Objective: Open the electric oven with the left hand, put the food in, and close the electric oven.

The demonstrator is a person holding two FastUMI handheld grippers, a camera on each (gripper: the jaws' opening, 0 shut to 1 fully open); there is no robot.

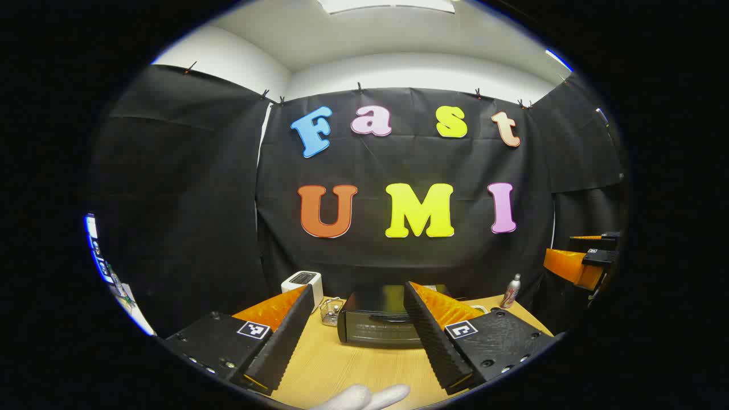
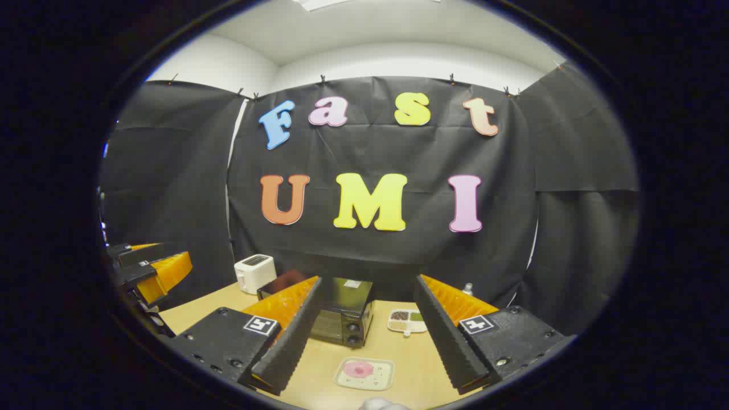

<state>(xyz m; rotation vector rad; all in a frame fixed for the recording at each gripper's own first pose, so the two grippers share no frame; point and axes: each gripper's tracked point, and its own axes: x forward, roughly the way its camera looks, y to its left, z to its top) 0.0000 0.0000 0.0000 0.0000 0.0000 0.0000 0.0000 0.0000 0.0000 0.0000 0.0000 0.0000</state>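
Observation:
The black electric oven (image 1: 373, 330) stands on the wooden table (image 1: 342, 364) with its door closed, straight ahead of my left gripper (image 1: 359, 286), which hovers open and empty in front of it. In the right gripper view the oven (image 2: 344, 310) sits at centre left. In front of it lies a pale square plate with pink food (image 2: 364, 373). My right gripper (image 2: 367, 280) is open and empty, held above the table short of the plate. The other gripper appears at the far right edge (image 1: 586, 262) and at the far left edge (image 2: 148, 267).
A white toaster (image 1: 302, 283) (image 2: 254, 272) stands left of the oven, with a small wire basket (image 1: 330, 311) beside it. A bottle (image 1: 511, 291) stands at the back right. A divided dish (image 2: 407, 320) lies right of the oven. A gloved fingertip (image 1: 364, 397) shows below.

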